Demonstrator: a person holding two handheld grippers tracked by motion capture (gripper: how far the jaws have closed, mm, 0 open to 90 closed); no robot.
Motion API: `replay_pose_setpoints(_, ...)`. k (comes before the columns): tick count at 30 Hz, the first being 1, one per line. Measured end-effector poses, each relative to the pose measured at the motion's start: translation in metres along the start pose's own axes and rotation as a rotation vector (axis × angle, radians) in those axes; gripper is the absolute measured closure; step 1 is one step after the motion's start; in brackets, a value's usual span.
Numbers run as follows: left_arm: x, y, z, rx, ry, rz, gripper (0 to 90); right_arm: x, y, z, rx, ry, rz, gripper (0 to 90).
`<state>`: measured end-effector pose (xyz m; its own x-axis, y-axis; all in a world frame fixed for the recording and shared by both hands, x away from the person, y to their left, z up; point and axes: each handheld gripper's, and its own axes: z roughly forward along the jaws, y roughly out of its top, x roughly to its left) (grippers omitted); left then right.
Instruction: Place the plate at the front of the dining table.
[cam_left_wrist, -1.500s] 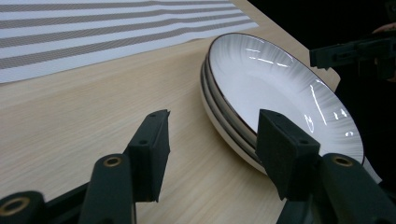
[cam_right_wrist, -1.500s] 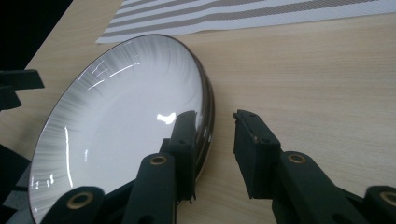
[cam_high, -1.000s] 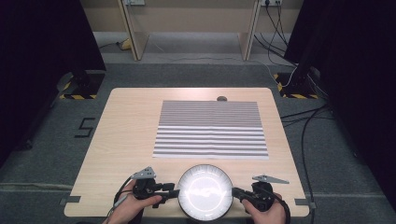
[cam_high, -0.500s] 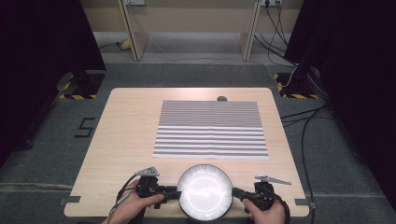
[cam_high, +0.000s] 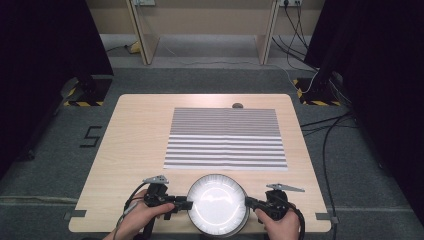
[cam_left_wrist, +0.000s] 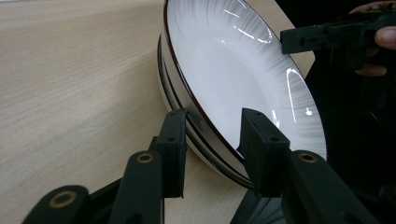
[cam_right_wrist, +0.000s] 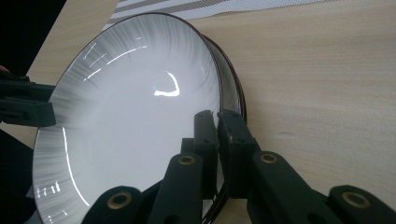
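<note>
Stack of glossy plates (cam_high: 218, 205) sits between both grippers at the worktop (cam_high: 140, 135) edge, right gripper (cam_right_wrist: 217, 122) fingers clenched on the rim, left gripper (cam_left_wrist: 211, 126) fingers released around it — looks slippery, breakable, heavyish.

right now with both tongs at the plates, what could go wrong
The right tongs pinch only the top plate at its thin rim; it might slip or tilt. The left tongs straddle the rims of the whole stack, jaws apart, so lifting now could be uneven. The stack sits at the table's near edge and could slide off.
</note>
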<state>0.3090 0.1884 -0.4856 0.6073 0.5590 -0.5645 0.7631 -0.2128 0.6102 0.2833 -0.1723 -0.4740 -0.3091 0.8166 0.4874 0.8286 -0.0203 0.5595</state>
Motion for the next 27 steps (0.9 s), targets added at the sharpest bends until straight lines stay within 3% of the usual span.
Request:
replay_pose_setpoints(4,0.002,0.001,0.001,0.0,-0.003,-0.016,59.7,0.002,0.0,0.013,0.029,0.01,0.001,83.1)
replay_pose_setpoints(12,0.003,0.001,0.007,0.01,-0.013,-0.037,59.6,0.006,0.005,0.015,0.041,-0.005,-0.004,76.5)
replay_pose_setpoints(16,0.002,0.002,0.01,0.022,-0.012,-0.024,59.6,0.007,0.004,0.016,0.031,-0.013,-0.01,74.7)
replay_pose_setpoints(20,0.001,0.003,0.011,0.016,0.006,0.037,59.9,0.004,0.001,0.018,-0.029,0.005,-0.001,74.1)
replay_pose_setpoints(27,0.002,0.005,0.011,0.012,0.006,0.043,62.4,0.001,0.003,0.021,-0.049,0.01,0.001,82.0)
